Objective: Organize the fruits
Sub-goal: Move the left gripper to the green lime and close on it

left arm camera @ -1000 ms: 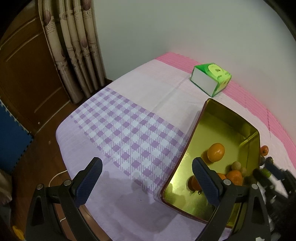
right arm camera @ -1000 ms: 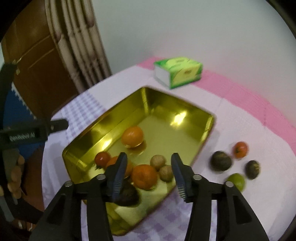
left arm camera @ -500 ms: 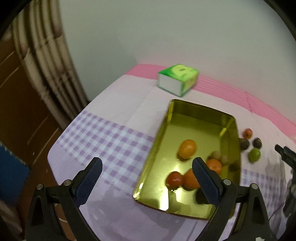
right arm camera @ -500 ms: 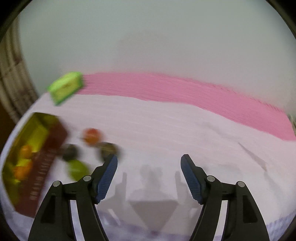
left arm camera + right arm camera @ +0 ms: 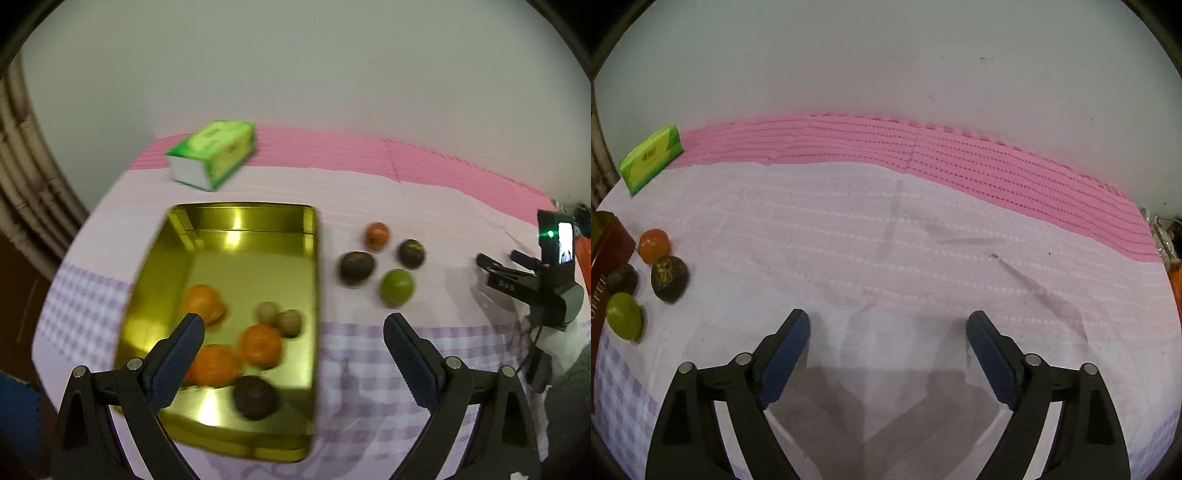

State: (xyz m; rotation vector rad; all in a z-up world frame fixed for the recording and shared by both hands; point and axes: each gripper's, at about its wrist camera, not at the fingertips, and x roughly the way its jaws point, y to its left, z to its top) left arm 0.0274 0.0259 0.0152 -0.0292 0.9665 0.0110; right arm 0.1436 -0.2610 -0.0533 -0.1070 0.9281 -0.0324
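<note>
A gold tin (image 5: 310, 258) lies on the cloth and holds several fruits: oranges (image 5: 258, 345), two small brown ones (image 5: 290, 322) and a dark one (image 5: 255, 397). To its right on the cloth lie a red fruit (image 5: 377, 235), two dark fruits (image 5: 356, 266) and a green fruit (image 5: 397, 287). My left gripper (image 5: 293, 352) hangs open above the tin's right edge, empty. My right gripper (image 5: 888, 343) points at bare cloth, its jaws opening with nothing between them. In the right wrist view the green fruit (image 5: 624, 315), a dark fruit (image 5: 669, 273) and the red fruit (image 5: 654, 242) lie at far left.
A green tissue box (image 5: 214, 155) stands at the back by the pink strip (image 5: 923, 155) along the wall. The other gripper's body (image 5: 535, 280) shows at the right edge of the left wrist view. Curtains (image 5: 22, 177) hang at left.
The right gripper swung from over the tin to bare cloth right of the loose fruits, its jaws widening. The left gripper moved right, so the tin and loose fruits now sit in front of it.
</note>
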